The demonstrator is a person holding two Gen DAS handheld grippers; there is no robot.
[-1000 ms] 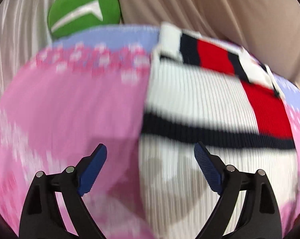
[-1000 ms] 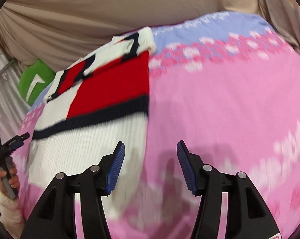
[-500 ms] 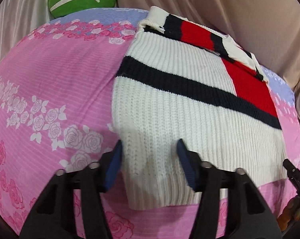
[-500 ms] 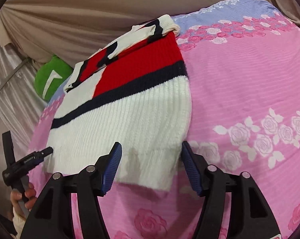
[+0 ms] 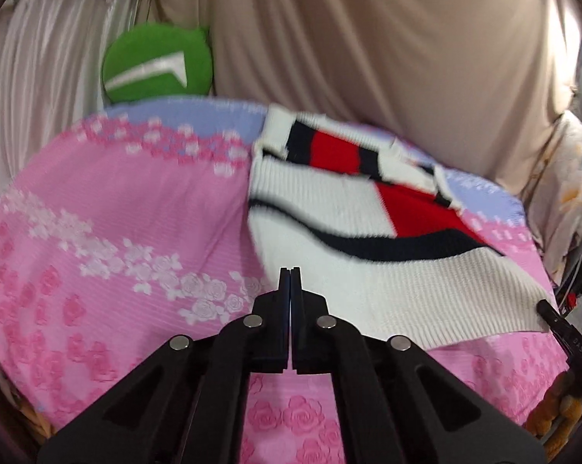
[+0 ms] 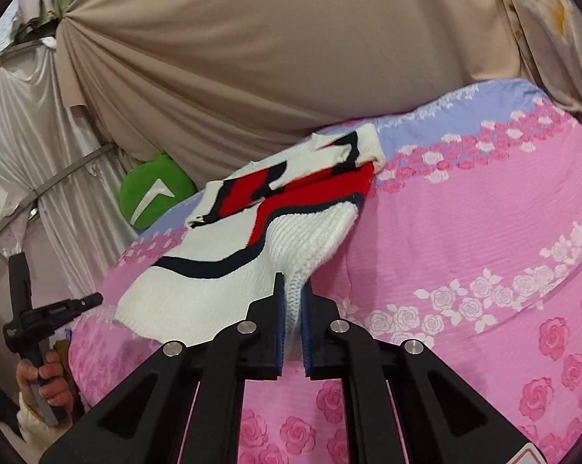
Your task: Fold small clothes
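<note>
A white ribbed knit sweater (image 6: 229, 270) with red blocks and dark navy stripes is seen lying on a pink rose-patterned bedspread (image 6: 465, 239), toward the far lilac edge. Its near right hem corner is pinched and lifted into a peak by the right gripper (image 6: 291, 309), whose jaws are closing on the fabric. The left gripper (image 5: 290, 286) is pressed fully together, and nothing is seen between its pads; the sweater hem lies just beside and beyond it. Half a second earlier both claws were spread astride the flat hem; since then the right corner has been raised and both grippers lifted. A green cushion (image 5: 157, 63) sits past the far left corner.
</note>
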